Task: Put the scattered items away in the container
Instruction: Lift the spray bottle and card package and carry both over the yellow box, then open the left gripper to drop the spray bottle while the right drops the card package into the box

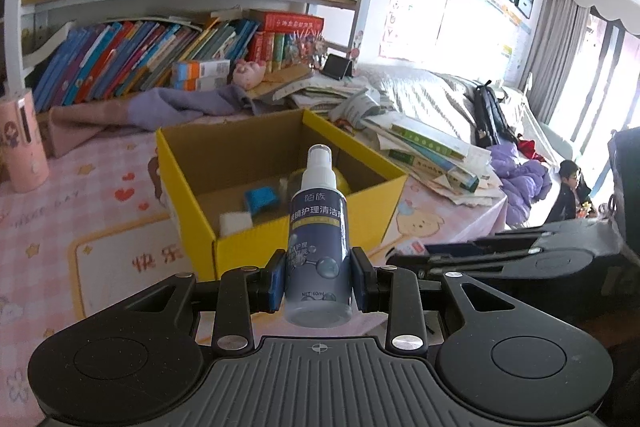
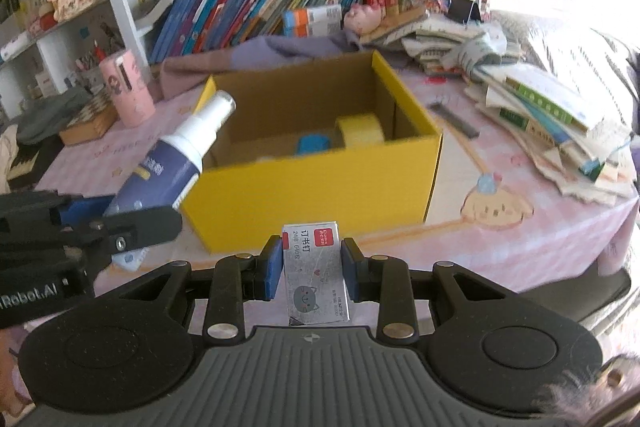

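Left gripper (image 1: 318, 281): its 2 blue pads are closed against the lower body of a dark blue plastic spray bottle with a white pump top (image 1: 318, 227), which stands upright between them.
Right gripper (image 2: 311, 273): its 2 blue pads are clamped on the sides of a small flat white and grey cardboard staple box with a red label and a cat drawing (image 2: 316, 273).
Spray bottle position: held above the pink patterned tablecloth (image 1: 80, 227), just in front of the box's near wall in the left wrist view; in the right wrist view it leans toward the box's left corner.
Staple box position: held over the cloth, just short of the near wall.
Container: an open yellow cardboard box with a brown inside (image 2: 320, 179) sits on the tablecloth, with both grippers near its front.
Contents: a roll of yellow tape (image 2: 360, 131), a small blue block (image 2: 314, 143) and a white block (image 1: 236, 223) lie on the floor of the box.
Hidden: the bottle covers part of the tape roll in the left wrist view; the near wall cuts off the front of the box floor in the right wrist view.
Hard to make out: the blue and white blocks are too blurred to identify further.
Bottle look: white Chinese lettering, pale bubble graphics, a clear cap over the nozzle.
Around: a pink cylinder holder (image 2: 127, 91) stands left of the box; a loose pile of books and papers (image 2: 540, 115) lies to its right.
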The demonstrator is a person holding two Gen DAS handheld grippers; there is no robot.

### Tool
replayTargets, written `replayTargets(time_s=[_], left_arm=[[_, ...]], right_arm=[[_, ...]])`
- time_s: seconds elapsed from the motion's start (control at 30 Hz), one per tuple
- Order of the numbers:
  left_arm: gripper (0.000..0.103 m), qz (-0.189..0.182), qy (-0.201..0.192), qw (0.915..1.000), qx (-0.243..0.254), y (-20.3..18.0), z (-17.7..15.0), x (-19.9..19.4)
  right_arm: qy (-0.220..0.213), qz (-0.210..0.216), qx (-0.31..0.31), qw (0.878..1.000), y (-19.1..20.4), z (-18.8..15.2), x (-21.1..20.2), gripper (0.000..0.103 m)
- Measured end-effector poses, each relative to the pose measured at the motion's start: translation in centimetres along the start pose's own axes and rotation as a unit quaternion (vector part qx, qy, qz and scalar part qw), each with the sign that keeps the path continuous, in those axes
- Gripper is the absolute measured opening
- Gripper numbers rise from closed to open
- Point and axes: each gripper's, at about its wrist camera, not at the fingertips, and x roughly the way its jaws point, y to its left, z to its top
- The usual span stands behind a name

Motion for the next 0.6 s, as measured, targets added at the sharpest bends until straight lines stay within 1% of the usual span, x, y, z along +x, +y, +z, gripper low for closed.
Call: replayTargets(time_s=[0.2,0.37,0.47,0.6], left_arm=[[0.031,0.014,-0.021,0.9996,-0.008,0.4,2.5,1.8],[0.032,0.043,-0.034,0.9984,-0.016,1.1,4.9,3.9],[0.031,0.068,-0.027,0.9971,-0.021,1.4,5.9,5.9],[0.032,0.096,-0.019,0.9946,-0.033,1.9,6.7,8.3]], right_arm=[[-0.033,0.014,-0.014,0.999,-2.0,4.7,1.3,0.029],[-0.059,0.038,-0.031,0.997,-3.4,9.5,3.4,0.029],[-0.056,0.052,-0.047,0.996,-3.9,11.9,5.8,0.029],[-0.034,0.073,-0.076,0.994,-4.0,13.9,9.5,0.029]])
